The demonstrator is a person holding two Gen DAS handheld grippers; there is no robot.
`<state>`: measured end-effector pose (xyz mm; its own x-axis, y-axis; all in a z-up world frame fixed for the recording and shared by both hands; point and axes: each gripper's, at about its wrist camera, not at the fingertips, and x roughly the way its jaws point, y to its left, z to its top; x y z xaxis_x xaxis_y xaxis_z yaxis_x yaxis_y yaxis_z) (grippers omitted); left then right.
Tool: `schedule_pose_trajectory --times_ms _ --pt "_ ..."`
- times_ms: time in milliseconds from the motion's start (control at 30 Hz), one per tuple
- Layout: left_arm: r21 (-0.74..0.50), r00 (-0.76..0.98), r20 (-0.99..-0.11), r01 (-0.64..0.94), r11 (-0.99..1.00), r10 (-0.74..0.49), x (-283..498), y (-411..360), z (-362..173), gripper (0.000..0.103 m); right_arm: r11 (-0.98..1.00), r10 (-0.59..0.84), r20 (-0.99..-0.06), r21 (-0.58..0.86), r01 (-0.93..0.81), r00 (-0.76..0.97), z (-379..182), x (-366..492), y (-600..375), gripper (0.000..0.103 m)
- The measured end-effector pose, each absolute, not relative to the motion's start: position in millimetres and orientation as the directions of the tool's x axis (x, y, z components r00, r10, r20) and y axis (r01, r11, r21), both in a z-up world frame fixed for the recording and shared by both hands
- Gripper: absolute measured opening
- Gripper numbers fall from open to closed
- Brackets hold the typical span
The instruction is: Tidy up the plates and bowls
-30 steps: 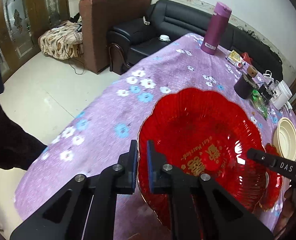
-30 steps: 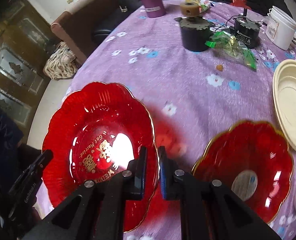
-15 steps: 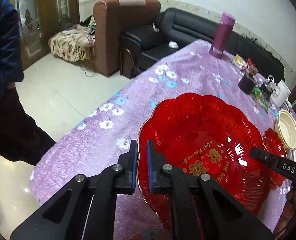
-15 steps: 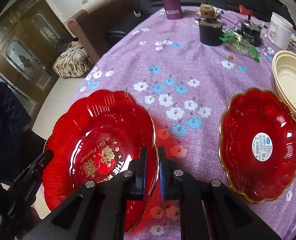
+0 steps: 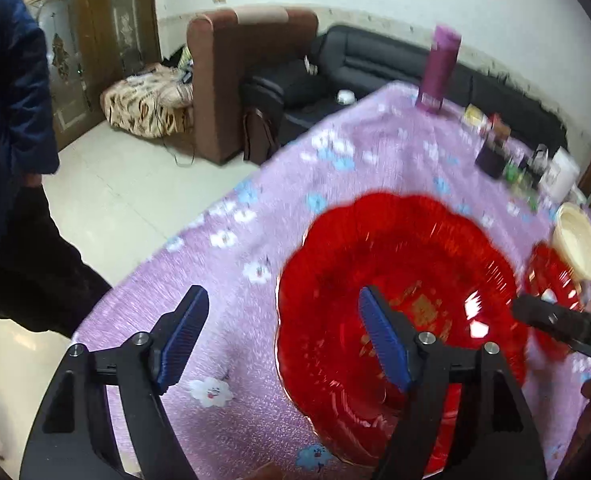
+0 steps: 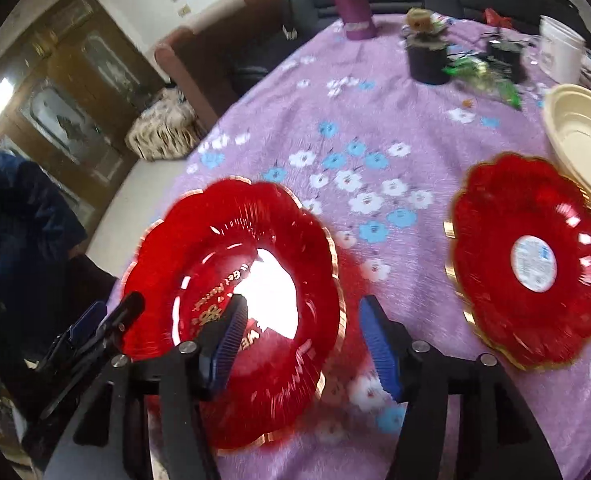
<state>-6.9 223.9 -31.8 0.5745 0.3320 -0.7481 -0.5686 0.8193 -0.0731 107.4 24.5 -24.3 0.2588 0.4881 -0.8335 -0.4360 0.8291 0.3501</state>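
Observation:
A large red scalloped plate with gold lettering lies on the purple flowered tablecloth near the table's near edge; it also shows in the right wrist view. My left gripper is open, its jaws standing on either side of the plate's left rim. My right gripper is open, its jaws on either side of the plate's right rim. A smaller red plate with a white sticker lies to the right, also in the left wrist view. A cream bowl sits behind it.
A purple bottle, a dark pot, a green wrapper, a black device and a white tub stand at the table's far side. The table edge drops to the floor on the left. A person in dark blue stands there.
Both grippers were shut on the large red plate's rim and have opened. The plate now lies on the tablecloth. Both views have pulled back.

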Motion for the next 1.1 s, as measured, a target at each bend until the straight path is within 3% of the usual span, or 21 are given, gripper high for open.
schedule_pose_trajectory --times_ms 167,367,500,600,700,833,1067,1100 --pt "-0.180 0.691 -0.690 -0.451 0.874 0.215 -0.7 202.2 3.9 0.078 0.849 0.520 -0.788 0.430 -0.308 0.331 -9.1 104.6 -60.3 0.063" --pt "-0.209 0.729 -0.681 -0.104 0.972 -0.069 54.0 113.8 21.9 0.078 0.858 0.505 -0.779 0.500 -0.118 0.371 -16.8 116.5 -154.3 0.067" --pt "-0.177 0.668 -0.731 0.008 0.984 -0.137 97.6 63.8 14.1 0.079 0.865 0.469 -0.805 0.501 -0.008 0.364 -29.2 131.4 -182.0 0.087" --pt "-0.224 0.610 -0.771 0.010 0.975 -0.183 123.4 53.5 2.2 0.090 0.856 0.476 -0.813 0.515 0.034 0.334 -41.3 143.6 -191.6 0.087" --pt "-0.221 0.607 -0.778 -0.023 0.975 -0.162 136.0 50.0 -6.9 0.103 0.842 0.493 -0.804 0.537 0.049 0.331 -49.8 152.8 -194.3 0.087" --pt "-0.223 0.594 -0.791 -0.053 0.973 -0.149 150.5 45.4 -17.2 0.103 0.831 0.511 -0.800 0.554 0.057 0.315 -58.3 163.9 -195.3 0.086" --pt "-0.163 0.564 -0.822 -0.102 0.981 -0.078 169.5 45.4 -28.8 0.103 0.815 0.518 -0.786 0.574 0.084 0.338 -65.4 176.5 -200.7 0.073" --pt "-0.159 0.550 -0.832 -0.104 0.982 -0.076 171.5 46.5 -30.3 0.099 0.815 0.519 -0.786 0.574 0.083 0.335 -66.4 177.5 -199.8 0.072"
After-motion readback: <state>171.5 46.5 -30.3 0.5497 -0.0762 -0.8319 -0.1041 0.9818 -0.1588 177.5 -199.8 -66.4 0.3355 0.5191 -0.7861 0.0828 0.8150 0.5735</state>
